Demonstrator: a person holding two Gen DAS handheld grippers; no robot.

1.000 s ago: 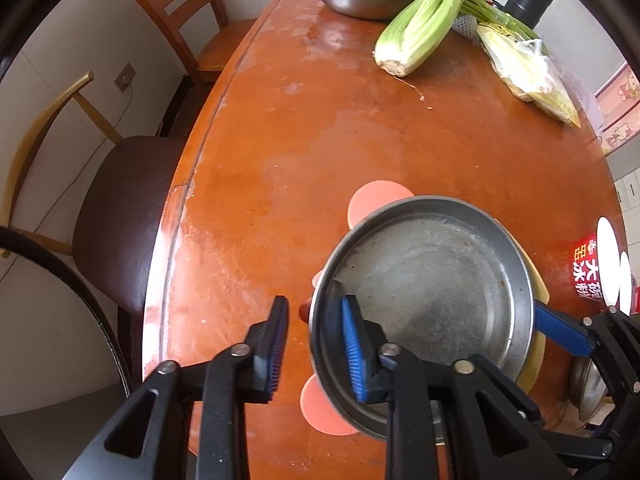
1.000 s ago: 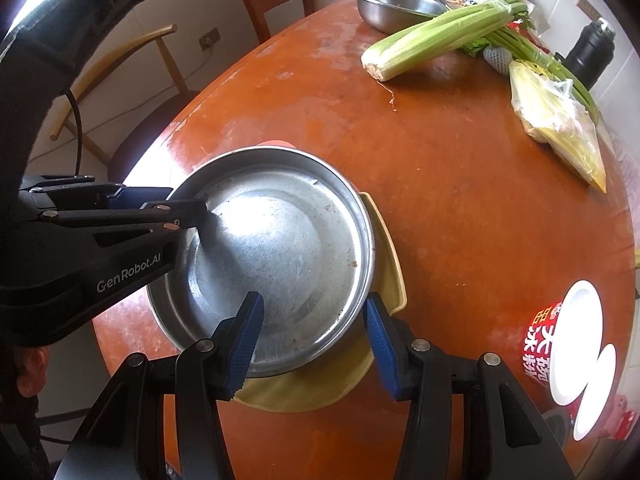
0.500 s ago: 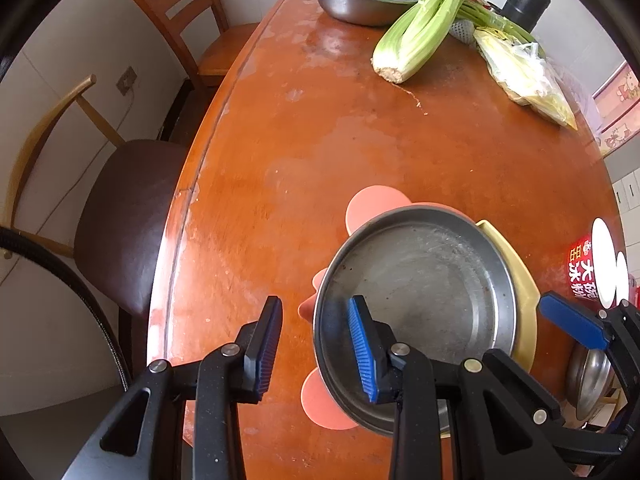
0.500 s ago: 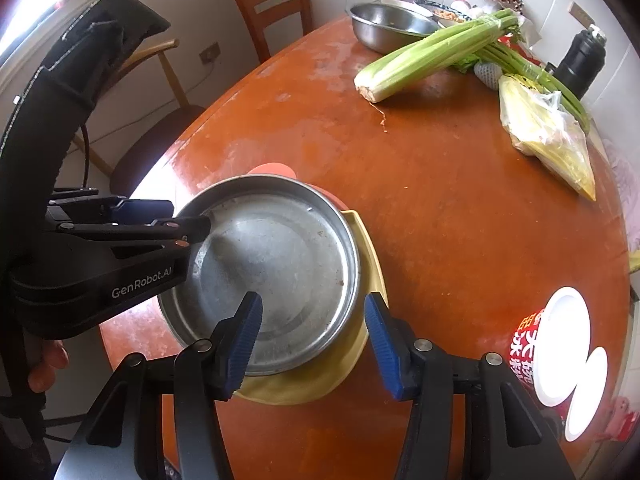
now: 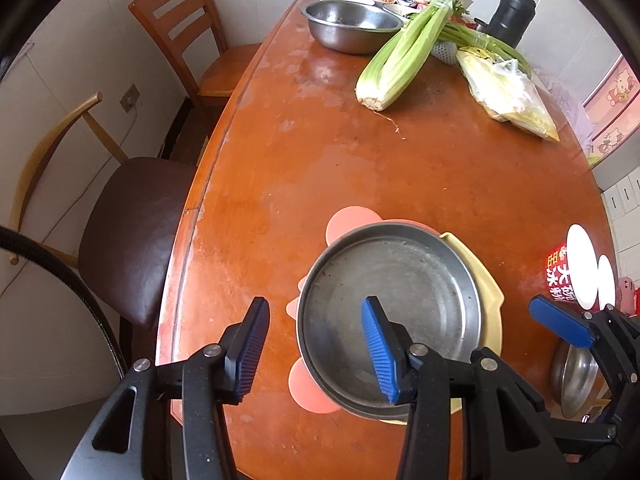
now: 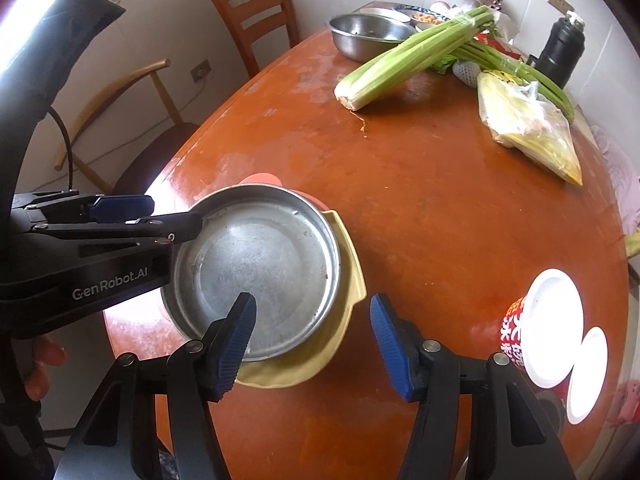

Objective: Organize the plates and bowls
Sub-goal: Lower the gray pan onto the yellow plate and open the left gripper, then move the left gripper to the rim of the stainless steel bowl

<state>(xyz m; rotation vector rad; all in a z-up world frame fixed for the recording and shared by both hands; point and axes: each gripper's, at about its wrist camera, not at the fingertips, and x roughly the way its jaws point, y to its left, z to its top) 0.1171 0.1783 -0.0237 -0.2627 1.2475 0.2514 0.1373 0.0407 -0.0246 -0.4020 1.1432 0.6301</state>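
Note:
A round steel plate (image 5: 392,312) (image 6: 260,268) rests on a yellow plate (image 5: 490,300) (image 6: 352,284), which lies on a pink plate (image 5: 348,220) (image 6: 260,179), near the front edge of the orange-brown table (image 5: 340,152). My left gripper (image 5: 316,348) hovers above the steel plate's left rim; its jaws are opening and no pad touches the plate. My right gripper (image 6: 314,346) hangs over the stack's near right edge, jaws also opening and free of the plates. The left gripper (image 6: 120,216) also shows at the left of the right wrist view.
At the far end lie a steel bowl (image 5: 352,26), celery (image 5: 408,52), a bag of yellow food (image 5: 508,92) and a black flask (image 5: 514,14). A red noodle cup (image 5: 568,272) stands at the right edge. Two chairs (image 5: 132,240) (image 5: 192,32) stand left.
Both grippers have risen off the steel plate's rim and their jaws have spread wider. The steel plate stays on the yellow and pink plates.

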